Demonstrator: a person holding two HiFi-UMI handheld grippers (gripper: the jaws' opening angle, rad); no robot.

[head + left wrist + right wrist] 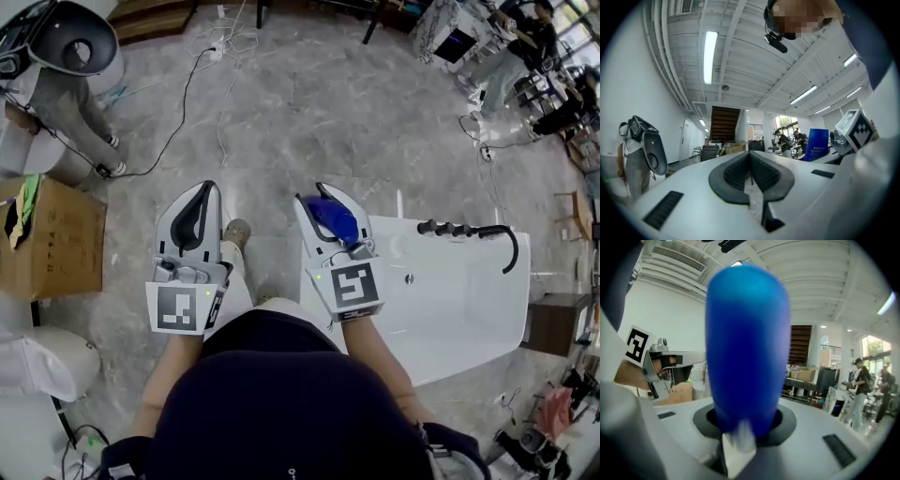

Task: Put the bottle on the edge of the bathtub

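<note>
The bathtub (487, 323) is white and smooth, and in the head view its rim looks like a narrow strip, with a black faucet (466, 231) lying along the far side. I think this is the main risk: if the bottle is set down tilted or too close to the border of the rim, it can slide into the tub or fall onto the grey stone floor (309, 103).

The bottle (747, 348) is plain deep blue, with a rounded end and smooth sides, and no label is visible. It is up in the air, near the corner of the bathtub and not yet touching it. A smooth round body may slip or turn between the pads, so an early release could also drop it.

The right gripper (321, 201) has its 2 jaws pinching the bottle at the lower part. The left gripper (750, 174) hangs beside it over the floor, jaws pressed together with nothing held, so it cannot catch the bottle quickly.
</note>
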